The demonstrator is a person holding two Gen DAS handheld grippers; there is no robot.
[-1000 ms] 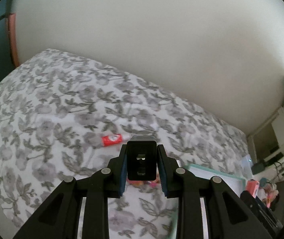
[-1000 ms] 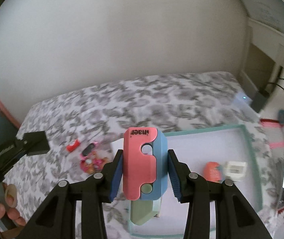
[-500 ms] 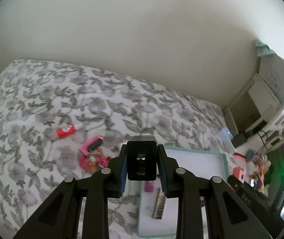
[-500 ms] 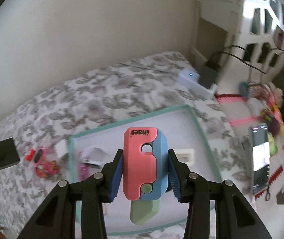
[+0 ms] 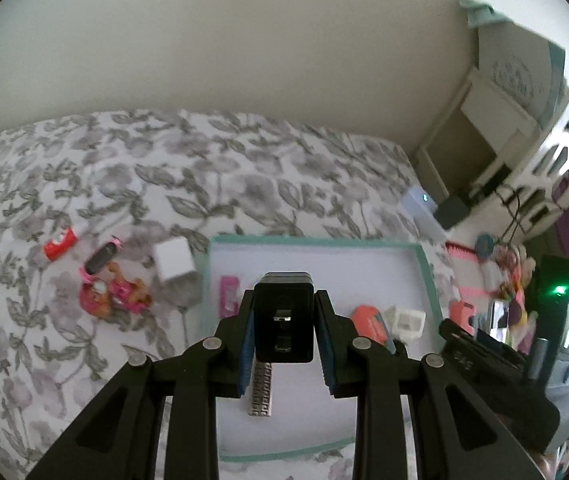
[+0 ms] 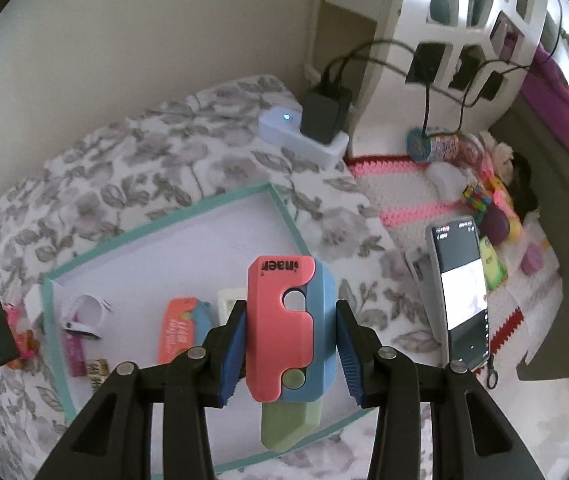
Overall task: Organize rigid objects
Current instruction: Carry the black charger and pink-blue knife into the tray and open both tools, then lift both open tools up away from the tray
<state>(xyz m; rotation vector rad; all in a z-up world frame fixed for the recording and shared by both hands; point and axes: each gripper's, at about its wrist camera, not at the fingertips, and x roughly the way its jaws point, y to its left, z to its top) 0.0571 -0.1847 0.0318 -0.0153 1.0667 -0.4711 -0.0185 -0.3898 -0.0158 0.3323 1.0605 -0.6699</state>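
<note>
My left gripper (image 5: 283, 330) is shut on a black charger block (image 5: 283, 322) and holds it above the near left part of a white tray with a teal rim (image 5: 316, 239). My right gripper (image 6: 290, 338) is shut on a pink and blue toy knife (image 6: 286, 330) with a pale green blade, above the tray's (image 6: 156, 226) near right part. In the tray lie an orange toy knife (image 5: 370, 320), a white square piece (image 5: 408, 320), a pink item (image 5: 229, 295) and a silver patterned bar (image 5: 261, 394).
On the floral bed cover (image 5: 124, 184) left of the tray lie a white cube (image 5: 174, 261), a red packet (image 5: 59, 242) and a pink toy (image 5: 108, 280). A phone (image 6: 460, 292), a white power bank (image 6: 300, 136) and cluttered toys lie right of the tray.
Both grippers have swung to the right with their objects still held. The tray now sits under both of them, and the shelves and clutter at the right have come into view.
</note>
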